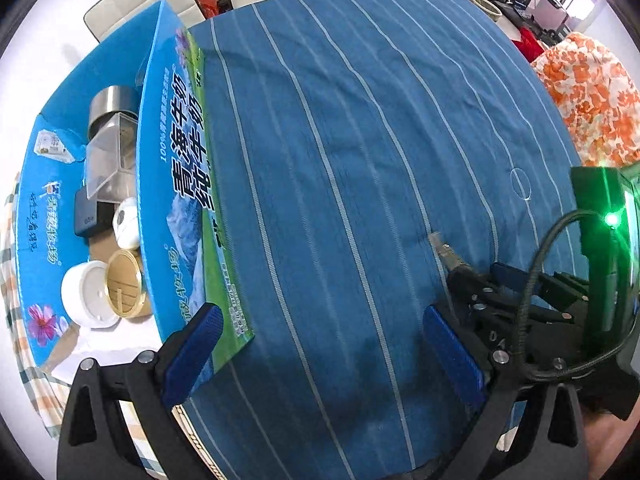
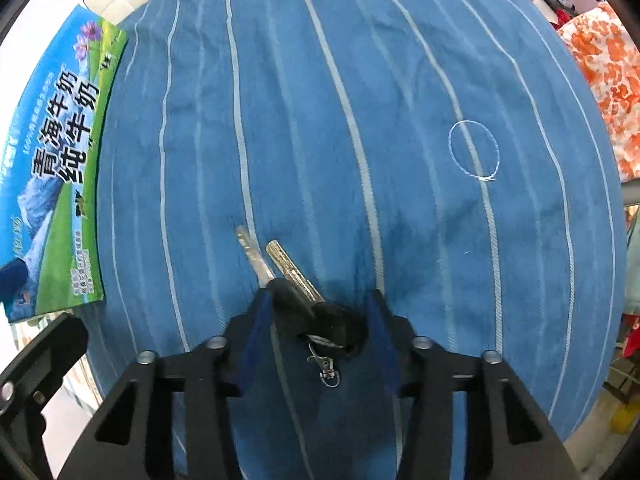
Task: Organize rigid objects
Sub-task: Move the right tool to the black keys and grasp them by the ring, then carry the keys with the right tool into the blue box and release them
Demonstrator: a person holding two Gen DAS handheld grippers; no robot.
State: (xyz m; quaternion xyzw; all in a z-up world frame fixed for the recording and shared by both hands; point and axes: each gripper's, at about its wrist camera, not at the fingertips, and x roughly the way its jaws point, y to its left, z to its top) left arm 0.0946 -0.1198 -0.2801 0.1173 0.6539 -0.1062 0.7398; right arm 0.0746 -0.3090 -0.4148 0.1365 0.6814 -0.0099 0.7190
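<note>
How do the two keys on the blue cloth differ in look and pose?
The left key has a paler, silvery blade; the right key has a duller, grooved blade. The left key's tip reaches farther from the gripper than the right key's. The blades fan slightly apart. Both have black heads and lie flat on the striped cloth.

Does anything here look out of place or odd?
Yes: the keys lie alone on the blue cloth, while the other items sit in the box. The right gripper straddles them.
</note>
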